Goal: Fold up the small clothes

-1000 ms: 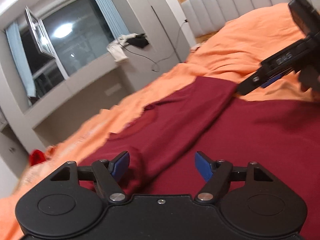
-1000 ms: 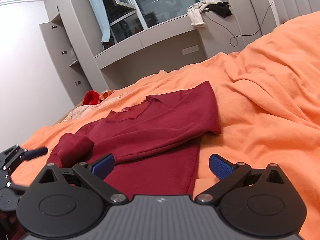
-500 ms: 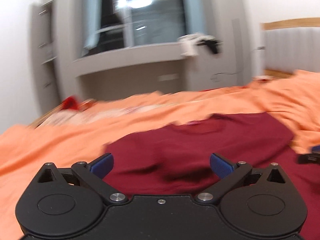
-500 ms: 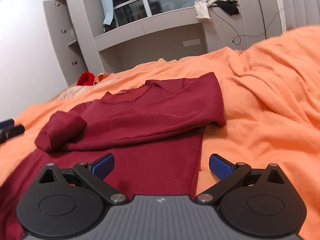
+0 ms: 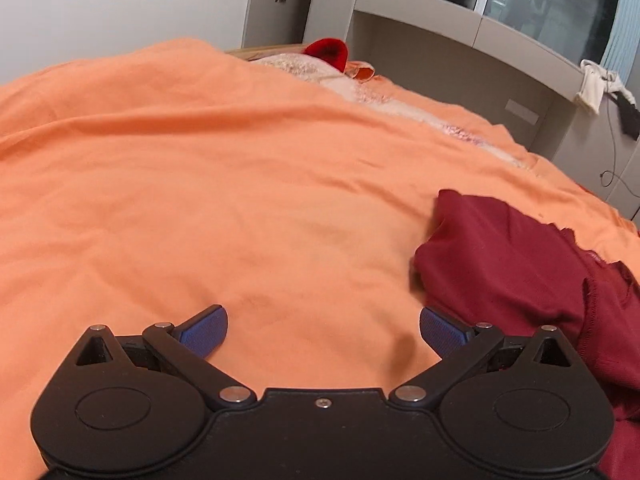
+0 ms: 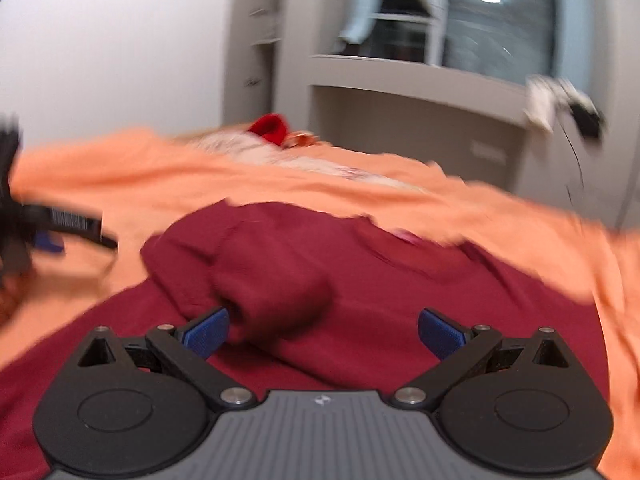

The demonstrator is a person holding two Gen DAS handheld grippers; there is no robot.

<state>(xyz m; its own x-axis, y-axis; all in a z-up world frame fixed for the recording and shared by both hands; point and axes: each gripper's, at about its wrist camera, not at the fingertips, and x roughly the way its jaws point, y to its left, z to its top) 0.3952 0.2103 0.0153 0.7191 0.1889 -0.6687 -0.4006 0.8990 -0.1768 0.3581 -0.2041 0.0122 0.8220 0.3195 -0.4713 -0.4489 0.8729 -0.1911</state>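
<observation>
A dark red long-sleeved top [image 6: 360,280] lies on the orange bedcover [image 5: 200,200], with one sleeve folded across its body; the cuff end [image 6: 276,292] lies just ahead of my right gripper. My right gripper [image 6: 323,332] is open and empty, low over the top's body. My left gripper [image 5: 323,330] is open and empty over bare bedcover, with the top's shoulder [image 5: 500,264] to its right. The left gripper also shows at the left edge of the right wrist view [image 6: 60,224]. The right wrist view is blurred.
A red item [image 5: 328,52] and a pale patterned cloth [image 5: 320,76] lie at the far end of the bed. Behind stand a grey built-in shelf [image 5: 460,28] under a window, with clothes [image 5: 596,84] and a cable hanging from it.
My left gripper has swung left, off the top, and now faces bare bedcover. My right gripper has moved left over the top towards the folded sleeve's cuff. Both stay open.
</observation>
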